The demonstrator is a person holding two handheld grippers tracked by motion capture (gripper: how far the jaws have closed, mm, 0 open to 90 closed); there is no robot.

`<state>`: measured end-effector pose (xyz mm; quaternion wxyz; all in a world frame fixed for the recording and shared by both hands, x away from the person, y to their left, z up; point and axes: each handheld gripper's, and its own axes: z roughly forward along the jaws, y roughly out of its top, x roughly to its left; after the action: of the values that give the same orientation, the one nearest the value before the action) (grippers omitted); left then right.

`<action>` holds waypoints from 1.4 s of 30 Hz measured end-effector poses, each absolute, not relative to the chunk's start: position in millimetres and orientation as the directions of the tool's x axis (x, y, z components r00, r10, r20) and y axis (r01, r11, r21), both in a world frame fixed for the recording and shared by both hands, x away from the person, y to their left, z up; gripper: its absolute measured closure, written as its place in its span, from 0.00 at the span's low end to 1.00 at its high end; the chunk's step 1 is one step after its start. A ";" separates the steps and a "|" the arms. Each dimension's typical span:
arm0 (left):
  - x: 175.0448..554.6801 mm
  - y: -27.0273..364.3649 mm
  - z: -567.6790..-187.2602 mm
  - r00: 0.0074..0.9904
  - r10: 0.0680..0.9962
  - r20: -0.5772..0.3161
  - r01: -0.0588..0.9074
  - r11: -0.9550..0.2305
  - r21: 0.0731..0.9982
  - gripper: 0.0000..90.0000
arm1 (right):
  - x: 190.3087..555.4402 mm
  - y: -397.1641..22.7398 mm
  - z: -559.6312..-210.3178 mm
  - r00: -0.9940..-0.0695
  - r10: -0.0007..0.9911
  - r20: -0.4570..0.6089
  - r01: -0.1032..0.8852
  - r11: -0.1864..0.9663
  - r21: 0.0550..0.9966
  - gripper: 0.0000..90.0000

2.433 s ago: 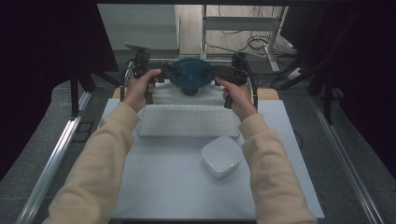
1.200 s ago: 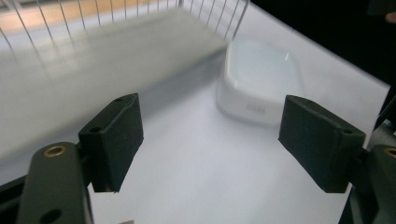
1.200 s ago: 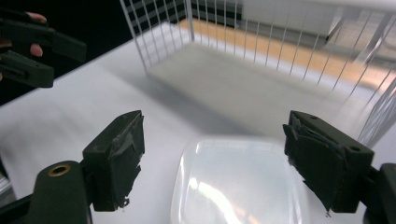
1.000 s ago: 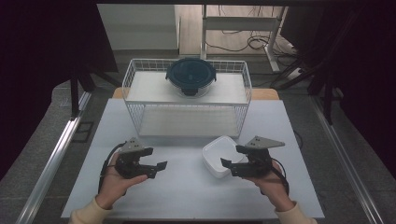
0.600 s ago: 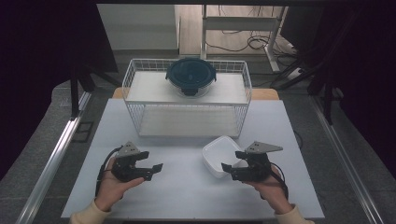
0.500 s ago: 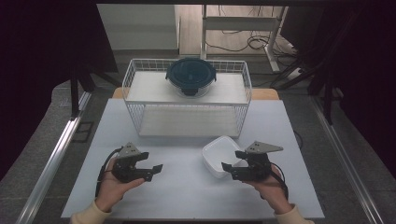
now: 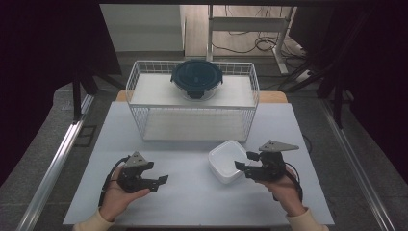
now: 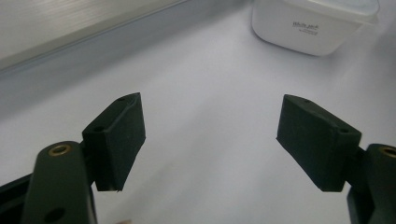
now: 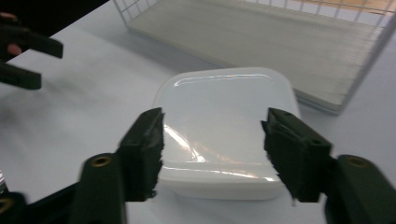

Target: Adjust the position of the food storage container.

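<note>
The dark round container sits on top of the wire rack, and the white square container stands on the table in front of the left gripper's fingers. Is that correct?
Not quite. The white square container stands in front of the right gripper, not the left; the high view shows it. The dark round container does sit on top of the wire rack.

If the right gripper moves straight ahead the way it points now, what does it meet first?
Most likely the white square lidded plastic container: it lies directly ahead of the right gripper, whose jaws have just been closing and do not clearly touch it yet.
</note>
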<state>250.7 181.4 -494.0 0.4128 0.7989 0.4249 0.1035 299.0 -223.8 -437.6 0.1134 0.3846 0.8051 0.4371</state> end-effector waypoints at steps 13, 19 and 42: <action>249.6 187.0 -500.3 0.606 0.771 -0.196 0.610 -0.293 0.736 0.25 | 335.8 -228.5 -436.5 -0.649 0.757 0.078 0.559 0.404 0.724 0.75; 250.2 187.0 -503.2 0.601 0.773 -0.203 0.620 -0.290 0.729 0.25 | 363.5 -220.7 -435.8 -0.649 0.761 0.025 0.571 0.465 0.676 0.97; 246.9 192.6 -501.1 0.560 0.803 -0.203 0.630 -0.253 0.734 0.20 | 406.0 -184.5 -458.5 -0.704 0.693 -0.159 0.539 0.666 0.515 1.00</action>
<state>246.9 192.6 -501.1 0.4059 0.7843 0.4569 0.1068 406.0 -184.5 -458.5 0.1733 0.3437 0.8961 0.2211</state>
